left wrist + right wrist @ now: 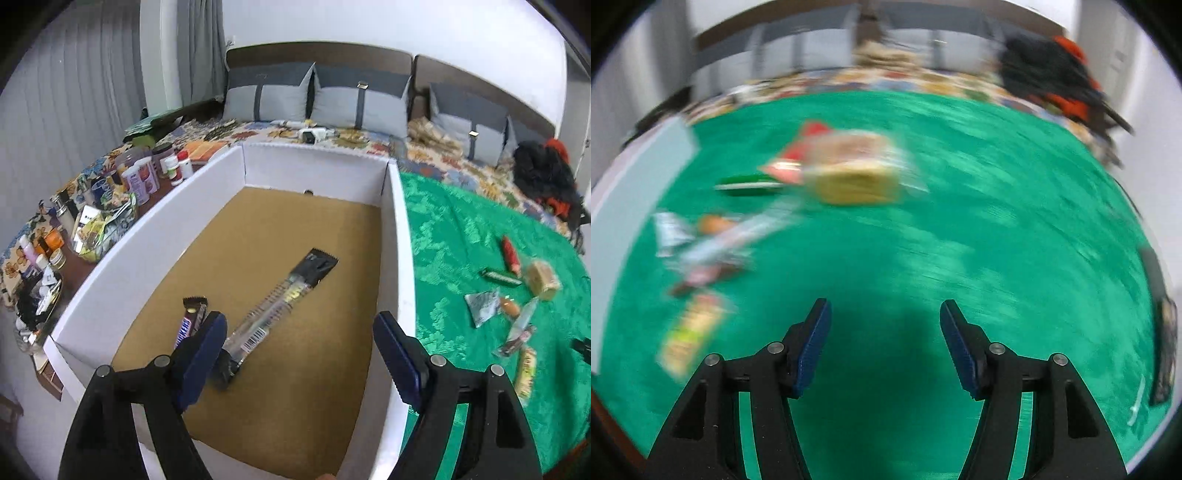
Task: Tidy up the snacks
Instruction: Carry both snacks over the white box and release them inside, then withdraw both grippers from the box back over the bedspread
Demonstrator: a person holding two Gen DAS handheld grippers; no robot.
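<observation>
A white cardboard box (325,162) with a brown floor stands on the bed. Inside lie a Snickers bar (189,320) and a long clear-and-black snack packet (275,306). My left gripper (299,332) hangs open and empty over the box, above the near end of the packet. Several loose snacks lie on the green cloth (454,236) to the right: a red stick (510,253), a wrapped cake (542,279), a yellow bar (526,371). My right gripper (885,314) is open and empty above the green cloth (960,229). The blurred snacks, with the wrapped cake (855,171) among them, lie ahead and to its left.
Bottles, jars and toiletries (144,173) crowd a low table left of the box. Grey pillows (360,99) line the headboard. A black and red bag (543,173) sits at the far right of the bed. The box's white wall (646,173) shows at the left in the right wrist view.
</observation>
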